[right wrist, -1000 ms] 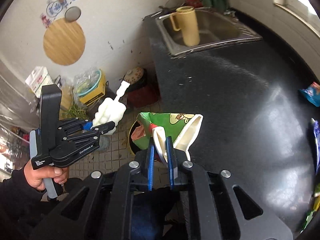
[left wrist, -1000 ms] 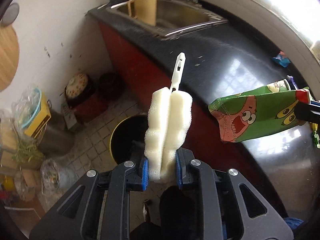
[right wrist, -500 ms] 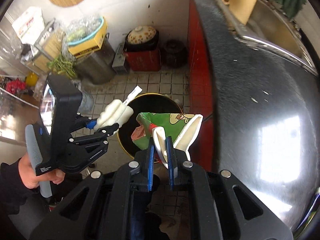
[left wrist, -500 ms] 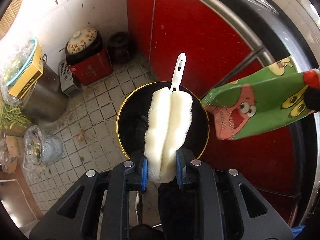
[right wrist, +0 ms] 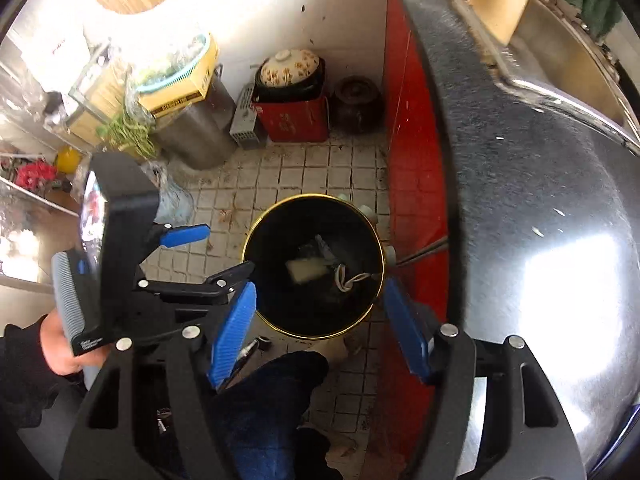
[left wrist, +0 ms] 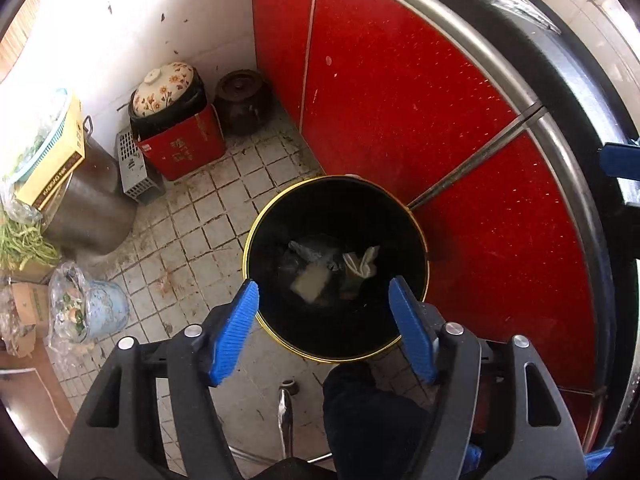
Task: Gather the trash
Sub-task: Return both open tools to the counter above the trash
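Note:
A black trash bin with a gold rim [left wrist: 414, 216] stands on the tiled floor against the red cabinet; it also shows in the right wrist view [right wrist: 362, 216]. Inside lie the white sponge brush [left wrist: 310, 284] [right wrist: 306, 270] and the green snack bag [left wrist: 360, 266] [right wrist: 348, 280]. My left gripper [left wrist: 324, 296] is open and empty above the bin's near rim; it also shows in the right wrist view [right wrist: 216, 250]. My right gripper [right wrist: 318, 294] is open and empty above the bin.
The red cabinet front [left wrist: 400, 92] and the black countertop [right wrist: 540, 200] are on the right. A red box with a flowered pot [left wrist: 176, 136], a brown jar [left wrist: 242, 100], a steel pot [left wrist: 90, 204] and bags crowd the corner. My leg [right wrist: 272, 408] is below.
Both grippers opened. The sponge brush and the green bag dropped into the bin. Both grippers now look more steeply down on the bin.

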